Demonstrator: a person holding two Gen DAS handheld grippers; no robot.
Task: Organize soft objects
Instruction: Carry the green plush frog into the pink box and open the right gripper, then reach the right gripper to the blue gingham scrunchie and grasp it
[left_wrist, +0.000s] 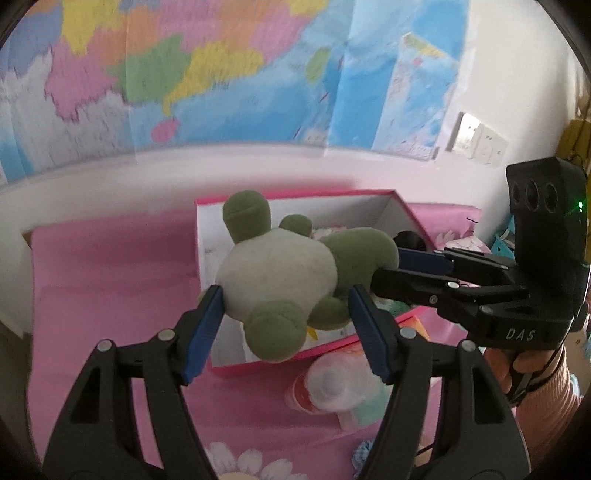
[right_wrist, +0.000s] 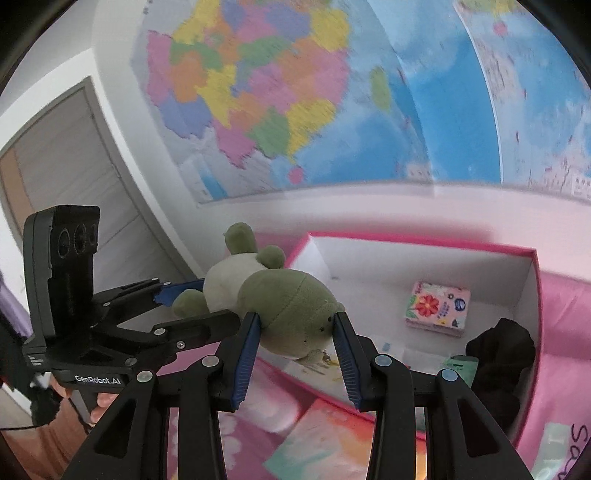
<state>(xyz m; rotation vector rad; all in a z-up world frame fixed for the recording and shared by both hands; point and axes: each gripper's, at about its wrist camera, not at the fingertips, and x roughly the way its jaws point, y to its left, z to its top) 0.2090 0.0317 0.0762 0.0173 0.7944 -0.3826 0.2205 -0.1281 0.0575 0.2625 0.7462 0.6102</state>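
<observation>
step: carrying plush frog (left_wrist: 280, 273) to pink box (left_wrist: 402, 206) | L gripper (left_wrist: 286, 299) clamps belly, R gripper (right_wrist: 297, 325) clamps head | frog held above box's near edge | next: lower inside, release both (est.)

Soft, even daylight fills both views, without hard shadows. The wall map (left_wrist: 221, 74) is smeared by motion blur toward twelve o'clock, and the plush frog (right_wrist: 288, 306) looks slightly soft. Fisheye bending curves straight lines; black vignetting darkens every corner.
</observation>
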